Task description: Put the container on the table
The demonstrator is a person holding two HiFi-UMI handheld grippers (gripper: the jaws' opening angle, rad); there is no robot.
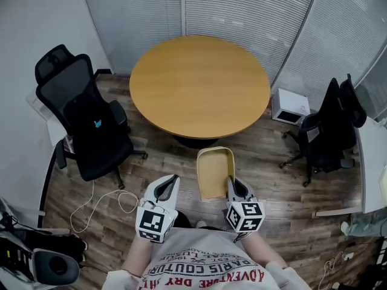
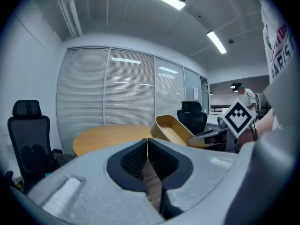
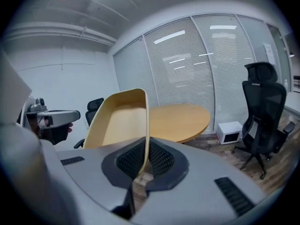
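We hold the container [image 1: 214, 171] in the right claw [image 1: 231, 181], whose jaws are pinched narrow on one thin side wall. The rest of the container juts forward and to the left of that claw, open side up and tilted. It hangs in the air over the floor [image 1: 254, 162], touching nothing else. The left claw [image 1: 173, 179] has its jaws closed together on nothing, and it hovers beside the container, apart from it.

We judge this to be the carry step: the container is gripped but not yet over the table [image 1: 199, 83], which lies ahead of both claws, beyond the container's far end.

The next move calls for bringing the right claw forward until the container is clear over the tabletop, levelling it so that its base faces down, and lowering it until it rests. Only then should the jaws part. The one-wall grip is thin, so we expect the container may swing if rushed.
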